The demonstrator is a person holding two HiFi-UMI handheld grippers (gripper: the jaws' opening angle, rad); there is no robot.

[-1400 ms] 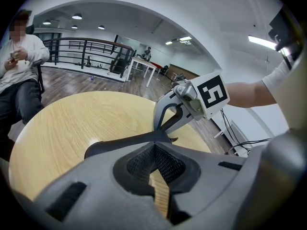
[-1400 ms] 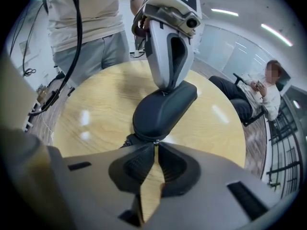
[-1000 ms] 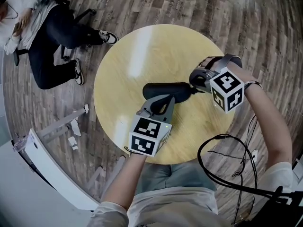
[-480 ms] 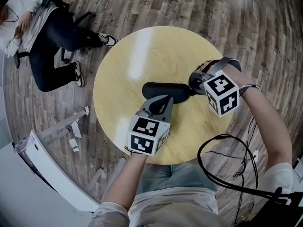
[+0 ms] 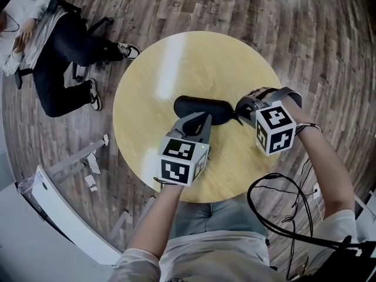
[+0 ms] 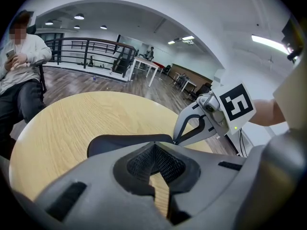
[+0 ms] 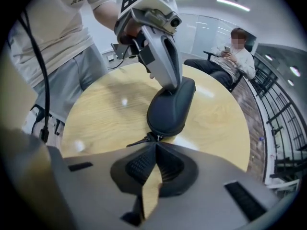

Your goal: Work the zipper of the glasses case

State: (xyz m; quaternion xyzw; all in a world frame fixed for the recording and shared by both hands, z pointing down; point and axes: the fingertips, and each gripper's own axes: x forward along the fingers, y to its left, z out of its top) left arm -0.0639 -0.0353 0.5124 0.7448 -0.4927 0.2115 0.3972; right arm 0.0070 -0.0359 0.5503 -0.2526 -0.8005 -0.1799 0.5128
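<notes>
A black glasses case (image 5: 201,108) lies on the round yellow table (image 5: 158,69). My left gripper (image 5: 204,118) is shut, its tips pressed on the case's near edge; nothing shows between its jaws. From the right gripper view, the left gripper (image 7: 173,86) comes down on the far end of the case (image 7: 170,108). My right gripper (image 5: 239,111) sits at the case's right end, shut on the zipper pull (image 7: 149,139), whose black tab sticks out left of the tips. In the left gripper view the case (image 6: 120,143) lies just beyond my tips, with the right gripper (image 6: 178,141) touching its right end.
A person (image 5: 56,46) sits on a chair on the wooden floor beyond the table's left side. A black cable (image 5: 276,207) loops by my right arm. A white board (image 5: 64,216) and scraps lie on the floor at lower left.
My right gripper has swung toward me around the case's right end, still at the zipper. The case and left gripper have shifted slightly left.
</notes>
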